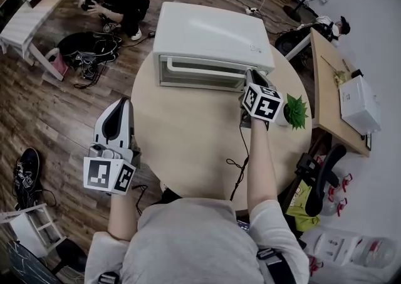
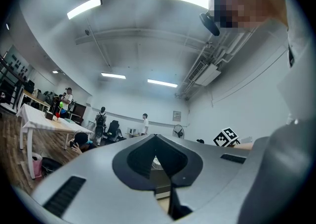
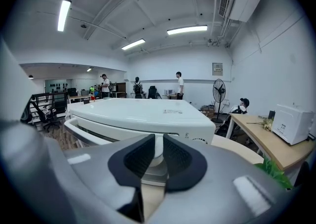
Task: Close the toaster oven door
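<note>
One round worktop (image 1: 188, 145) carries one white toaster oven (image 1: 210, 32), directly ahead of the right hand-held gripper (image 1: 250, 77), with its long side crossways. Its one door (image 1: 200, 79) looks nearly shut. Of the two, this nearer one seems to pinch the right end of the door handle (image 3: 74, 130). The left hand-held gripper (image 1: 123, 102) is well back, closed and empty.
</note>
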The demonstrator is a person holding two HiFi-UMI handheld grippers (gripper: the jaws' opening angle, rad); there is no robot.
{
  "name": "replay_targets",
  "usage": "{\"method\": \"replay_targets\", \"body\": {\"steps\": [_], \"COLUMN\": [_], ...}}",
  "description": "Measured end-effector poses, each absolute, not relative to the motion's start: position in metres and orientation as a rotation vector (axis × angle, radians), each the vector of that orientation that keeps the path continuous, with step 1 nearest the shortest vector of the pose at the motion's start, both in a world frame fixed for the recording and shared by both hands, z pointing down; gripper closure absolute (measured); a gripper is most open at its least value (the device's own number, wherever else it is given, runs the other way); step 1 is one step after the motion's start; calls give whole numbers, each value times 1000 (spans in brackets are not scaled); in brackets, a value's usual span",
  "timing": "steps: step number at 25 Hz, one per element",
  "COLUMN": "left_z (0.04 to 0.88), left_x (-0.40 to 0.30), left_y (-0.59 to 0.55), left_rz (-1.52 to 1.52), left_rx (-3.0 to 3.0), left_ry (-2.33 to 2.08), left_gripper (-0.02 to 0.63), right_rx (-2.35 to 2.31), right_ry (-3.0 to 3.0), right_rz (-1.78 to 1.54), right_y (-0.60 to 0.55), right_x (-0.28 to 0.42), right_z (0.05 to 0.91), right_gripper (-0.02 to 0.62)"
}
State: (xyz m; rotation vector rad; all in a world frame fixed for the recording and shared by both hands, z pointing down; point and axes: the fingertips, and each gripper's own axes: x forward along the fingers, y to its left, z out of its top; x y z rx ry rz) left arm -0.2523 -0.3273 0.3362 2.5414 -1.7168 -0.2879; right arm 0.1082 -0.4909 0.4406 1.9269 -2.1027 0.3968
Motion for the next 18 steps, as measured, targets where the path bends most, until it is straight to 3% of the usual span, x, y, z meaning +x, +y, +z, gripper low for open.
{"method": "replay_targets", "body": {"steps": [18], "left_z": [329], "left_x": [-248], "left_y": [-327], "left_rz": [-283], "left_rx": [2575], "left_ry": [-1696], "left_gripper": [598], "right_rx": [1931], "right_ry": [-2225], "right_rz": [264], "right_y": [-464], "right_x": [86], "right_z": [421], "right_gripper": [584]}}
